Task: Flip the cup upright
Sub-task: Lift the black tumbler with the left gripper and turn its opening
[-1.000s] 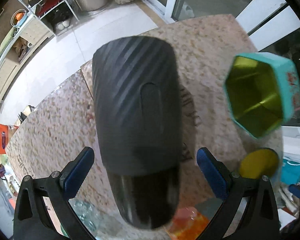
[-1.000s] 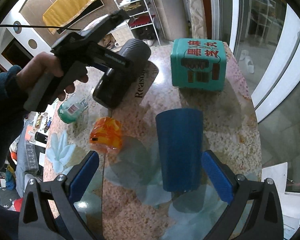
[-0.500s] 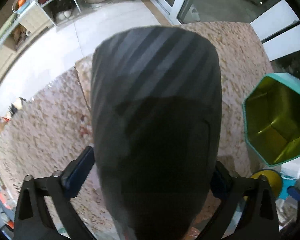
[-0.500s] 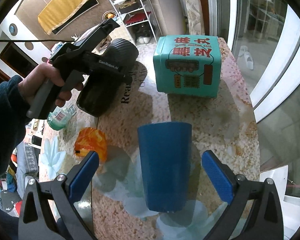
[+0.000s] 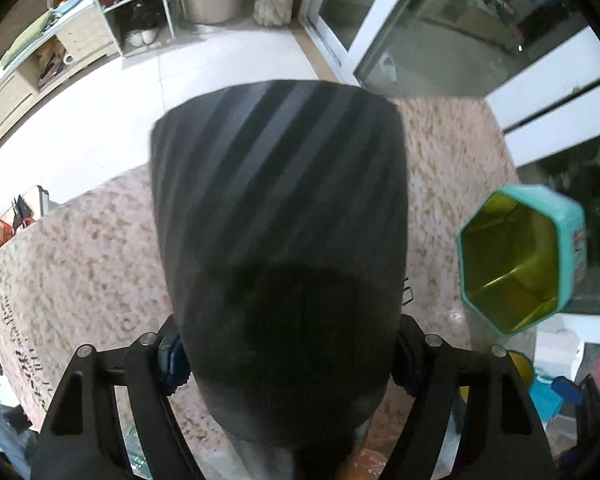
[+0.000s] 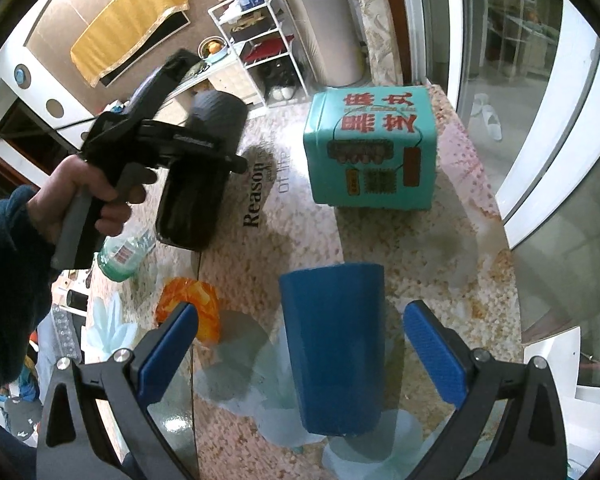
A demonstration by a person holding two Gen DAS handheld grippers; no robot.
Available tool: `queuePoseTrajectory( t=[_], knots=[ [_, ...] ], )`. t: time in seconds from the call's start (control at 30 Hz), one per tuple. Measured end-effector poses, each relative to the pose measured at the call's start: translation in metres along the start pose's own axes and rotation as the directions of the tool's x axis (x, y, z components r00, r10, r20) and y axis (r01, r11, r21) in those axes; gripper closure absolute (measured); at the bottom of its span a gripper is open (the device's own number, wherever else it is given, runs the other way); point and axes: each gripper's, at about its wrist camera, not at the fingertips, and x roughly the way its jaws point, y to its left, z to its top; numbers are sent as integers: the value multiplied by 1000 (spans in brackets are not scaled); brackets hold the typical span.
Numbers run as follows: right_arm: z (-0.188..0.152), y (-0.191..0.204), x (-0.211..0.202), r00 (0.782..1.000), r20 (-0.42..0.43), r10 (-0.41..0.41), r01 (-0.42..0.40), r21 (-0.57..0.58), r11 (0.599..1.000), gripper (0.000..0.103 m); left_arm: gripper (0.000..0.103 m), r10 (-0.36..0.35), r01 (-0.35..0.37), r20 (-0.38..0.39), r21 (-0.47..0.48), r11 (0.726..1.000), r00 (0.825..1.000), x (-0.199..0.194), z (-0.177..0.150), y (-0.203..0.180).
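A dark ribbed cup (image 5: 280,240) fills the left wrist view, between the blue pads of my left gripper (image 5: 286,356), which is shut on its sides. In the right wrist view the same dark cup (image 6: 204,168) hangs tilted above the table, its open mouth toward the lower left, in the left gripper (image 6: 188,148). A blue cup (image 6: 336,344) lies on the stone table (image 6: 440,280), lengthwise between the open fingers of my right gripper (image 6: 300,344). The blue pads stand apart from its sides.
A teal tin (image 6: 372,148) with red characters lies on its side at the back of the table; its open yellow inside shows in the left wrist view (image 5: 512,268). An orange wrapper (image 6: 188,304) and a plastic bottle (image 6: 124,256) lie at the left.
The left gripper has closed in around the dark cup, shut on it and raised it off the table. The right gripper has moved forward along the blue cup, still open.
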Motion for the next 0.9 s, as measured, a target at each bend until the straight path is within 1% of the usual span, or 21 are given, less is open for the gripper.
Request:
queuePoseTrajectory(
  t=[0.13,0.2,0.27,0.4,0.47,0.63,0.8,0.9],
  knots=[
    [-2,1,-1,1000,-1,10,-10,14,1000,0,24,-7,7,44,-3,1000,999,-21,-7,5],
    [-2,6,-2,1000,1,15,-15,13,1000,0,24,1,-1,68,7,1000,998,-31,-11,4],
    [-3,12,-5,1000,7,14,-14,8,1000,0,24,9,-10,82,10,1000,997,-38,-13,3],
    [-7,19,-10,1000,13,13,-13,5,1000,0,24,-12,11,93,10,1000,996,-53,-20,1],
    [-8,22,-12,1000,17,11,-11,6,1000,0,24,-12,10,104,20,1000,994,-63,-21,0],
    [-11,32,-24,999,34,1,-1,19,1000,0,24,-15,6,156,60,998,988,-102,-31,0],
    [-16,47,-42,997,79,-2,0,21,1000,0,24,-10,-3,181,72,997,983,-144,-65,2],
    [-22,61,-53,994,106,-8,6,15,1000,0,24,-34,20,178,80,997,983,-158,-89,7]
  ],
)
